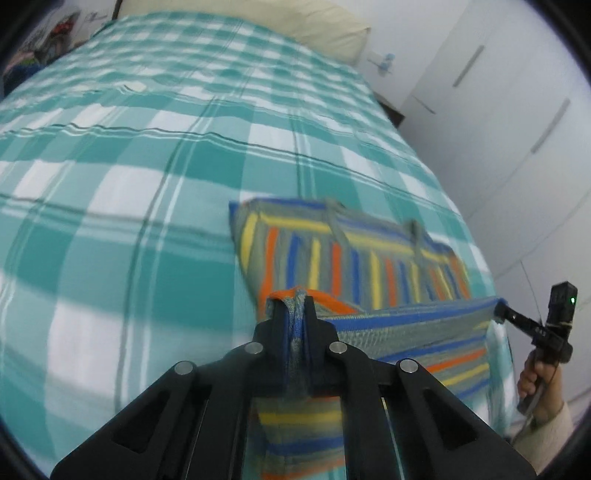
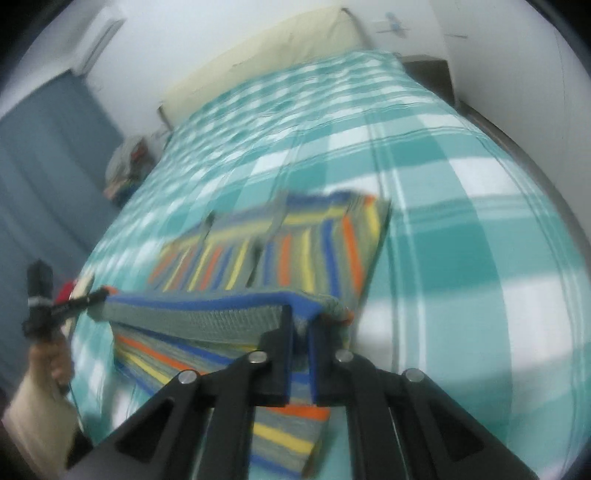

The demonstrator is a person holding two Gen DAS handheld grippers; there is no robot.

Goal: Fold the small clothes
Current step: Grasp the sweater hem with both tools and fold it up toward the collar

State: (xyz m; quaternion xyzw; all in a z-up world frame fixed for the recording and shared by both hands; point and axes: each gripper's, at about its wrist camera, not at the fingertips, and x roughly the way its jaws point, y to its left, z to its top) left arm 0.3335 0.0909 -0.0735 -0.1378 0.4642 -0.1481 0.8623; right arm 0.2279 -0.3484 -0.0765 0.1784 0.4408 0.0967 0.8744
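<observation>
- Nearest, the left gripper point(image 1: 295, 314) is clamped on one corner of the striped knit garment point(image 1: 351, 258), fabric bunched between its fingers.
- The right gripper point(image 2: 301, 325) is clamped on the opposite corner, so the blue-trimmed edge hangs taut between them.
- The lifted half is raised over the other half, which lies flat on the checked bed point(image 1: 129, 184).
- It looks soft, light and limp; gripping at the corners should keep the edge straight, though the knit may stretch or sag in the middle.
- Beyond lies a cream pillow point(image 1: 314, 29).

No readable text, label, brand, number or sign anywhere; both views motion-blurred.
</observation>
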